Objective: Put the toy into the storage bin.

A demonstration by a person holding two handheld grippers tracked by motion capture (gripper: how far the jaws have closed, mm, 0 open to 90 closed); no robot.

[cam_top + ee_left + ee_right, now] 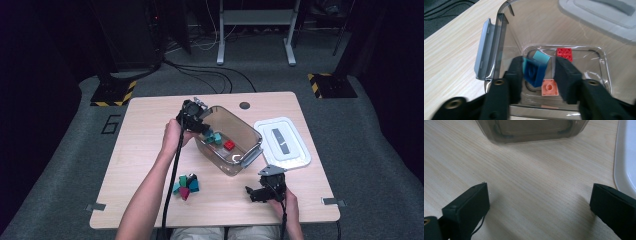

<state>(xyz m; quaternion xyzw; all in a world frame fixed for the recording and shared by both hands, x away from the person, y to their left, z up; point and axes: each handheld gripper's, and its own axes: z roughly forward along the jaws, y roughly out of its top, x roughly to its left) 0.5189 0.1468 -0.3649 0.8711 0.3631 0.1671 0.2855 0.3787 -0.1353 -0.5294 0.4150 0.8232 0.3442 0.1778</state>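
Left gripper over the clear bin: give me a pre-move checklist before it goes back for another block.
1. Blue block free of the left gripper: cannot tell; it sits between parted jaws, against the left pad.
2. Drop lands inside the clear bin: ok; the jaws hang above its floor.
3. Bin contents settled: ok; red block and orange block lie flat.
4. More blocks to fetch: ok; block pile waits on the table.
5. Lid out of the way: ok; beside the bin.
6. Right gripper clear: ok; open, empty, over bare table.
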